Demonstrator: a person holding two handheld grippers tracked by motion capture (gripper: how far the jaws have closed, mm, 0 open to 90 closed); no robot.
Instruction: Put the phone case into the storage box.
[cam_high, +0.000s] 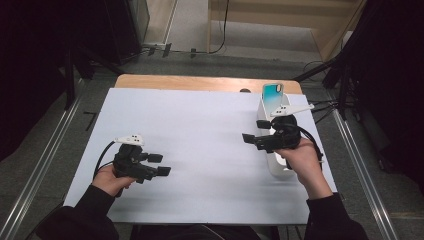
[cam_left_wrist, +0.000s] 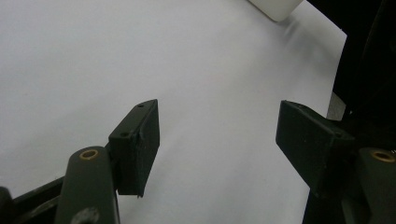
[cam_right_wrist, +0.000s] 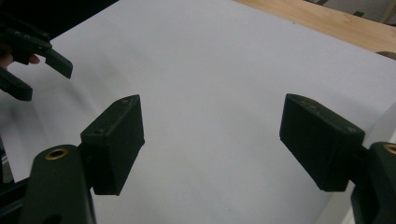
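Observation:
My left gripper (cam_high: 160, 165) rests low over the white sheet (cam_high: 200, 130) at the left, pointing right. In the left gripper view its jaws (cam_left_wrist: 217, 135) stand wide apart with only bare sheet between them. My right gripper (cam_high: 256, 131) hovers at the right and points left, just in front of a tall white stand (cam_high: 274, 157). Its jaws (cam_right_wrist: 212, 135) are also spread and hold nothing. A phone with a teal screen (cam_high: 273, 94) stands upright at the stand's far end. The left gripper (cam_right_wrist: 32, 70) appears far off in the right gripper view, open.
The white sheet covers a wooden table, whose bare strip (cam_high: 200, 82) shows along the far edge. A corner of the white stand (cam_left_wrist: 278, 7) shows at the top of the left gripper view. Dark frames and cables flank the table.

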